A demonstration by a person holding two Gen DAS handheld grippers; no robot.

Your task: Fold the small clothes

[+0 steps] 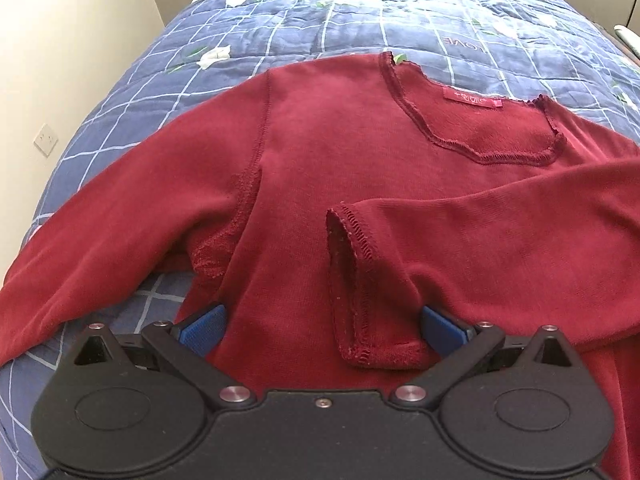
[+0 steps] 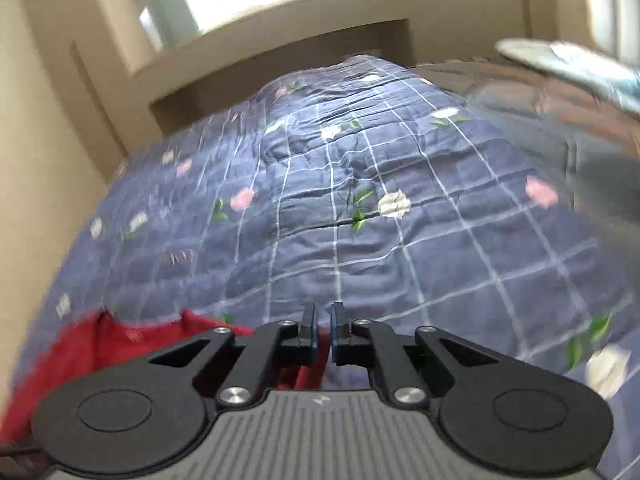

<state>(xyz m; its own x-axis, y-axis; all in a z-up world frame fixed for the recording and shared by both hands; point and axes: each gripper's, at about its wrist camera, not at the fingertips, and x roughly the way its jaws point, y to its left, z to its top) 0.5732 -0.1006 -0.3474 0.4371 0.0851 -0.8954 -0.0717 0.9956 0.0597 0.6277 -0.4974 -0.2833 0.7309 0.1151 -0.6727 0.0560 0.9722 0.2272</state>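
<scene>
A: Where's the garment?

B: A dark red long-sleeved top (image 1: 320, 152) lies flat on the blue checked floral quilt (image 1: 304, 12), neckline (image 1: 472, 120) toward one o'clock. One sleeve is folded across the body, its cuff (image 1: 356, 280) near the middle; the other sleeve (image 1: 100, 240) trails toward eight o'clock.

A: And the tongs?

B: The left gripper (image 1: 323, 326) stands wide apart above the top's lower part, the cuff between its blue pads (image 1: 204, 328), nothing pinched. The right gripper (image 2: 324, 336) is closed and empty over the quilt, the red top at its eight o'clock.
</scene>
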